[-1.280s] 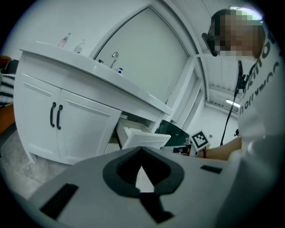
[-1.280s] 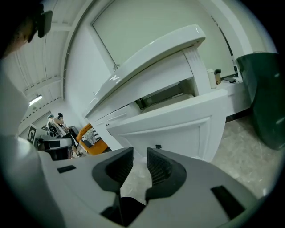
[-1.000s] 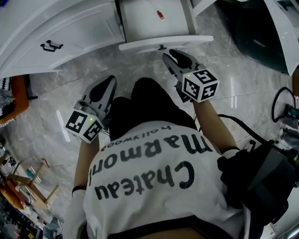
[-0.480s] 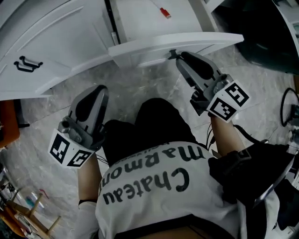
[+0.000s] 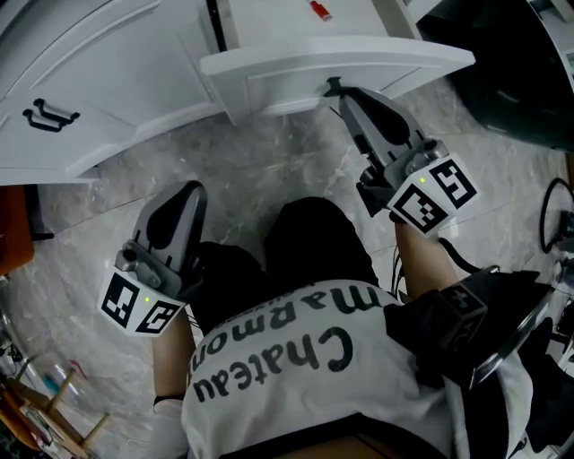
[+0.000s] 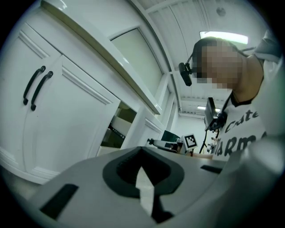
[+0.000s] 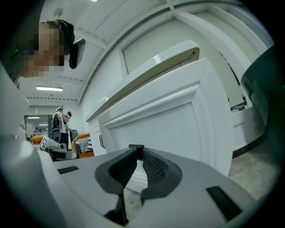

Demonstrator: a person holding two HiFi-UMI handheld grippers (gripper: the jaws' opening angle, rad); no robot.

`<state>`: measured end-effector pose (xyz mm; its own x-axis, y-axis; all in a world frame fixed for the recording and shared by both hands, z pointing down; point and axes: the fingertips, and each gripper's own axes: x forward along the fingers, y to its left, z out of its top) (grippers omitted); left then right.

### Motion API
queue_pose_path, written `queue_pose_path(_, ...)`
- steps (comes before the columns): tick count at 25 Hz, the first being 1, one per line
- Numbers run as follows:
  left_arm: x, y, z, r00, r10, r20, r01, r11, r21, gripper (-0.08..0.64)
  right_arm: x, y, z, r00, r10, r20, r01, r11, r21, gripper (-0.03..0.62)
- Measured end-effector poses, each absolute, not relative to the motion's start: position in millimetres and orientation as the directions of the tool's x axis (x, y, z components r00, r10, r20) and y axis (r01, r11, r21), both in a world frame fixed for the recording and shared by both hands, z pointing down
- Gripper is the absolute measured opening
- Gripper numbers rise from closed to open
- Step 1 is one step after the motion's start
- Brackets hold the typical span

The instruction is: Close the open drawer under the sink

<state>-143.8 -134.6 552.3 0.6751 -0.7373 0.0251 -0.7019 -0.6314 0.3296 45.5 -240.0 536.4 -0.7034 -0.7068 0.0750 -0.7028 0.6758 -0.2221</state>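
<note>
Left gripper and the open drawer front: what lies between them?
Only bare marble floor separates the left gripper from the drawer front; the head view shows it.

There is one open drawer (image 5: 332,63). It has one black drawer handle (image 5: 333,85) and one small red thing (image 5: 320,11) inside. Left of the drawer are two black cabinet handles (image 5: 45,116). Below the drawer are two grippers, the left gripper (image 5: 186,190) and the right gripper (image 5: 341,94).
</note>
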Motion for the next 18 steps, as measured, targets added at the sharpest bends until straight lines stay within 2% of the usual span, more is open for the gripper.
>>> queue_pose_path(18, -157, -142, 569, 0.602, -0.794, 0.084, -0.768, -0.547, 0.332, 0.008, 43, -270, 537, -0.645, -0.757, 0.104, -0.753, 0.606, -0.254, 0.038)
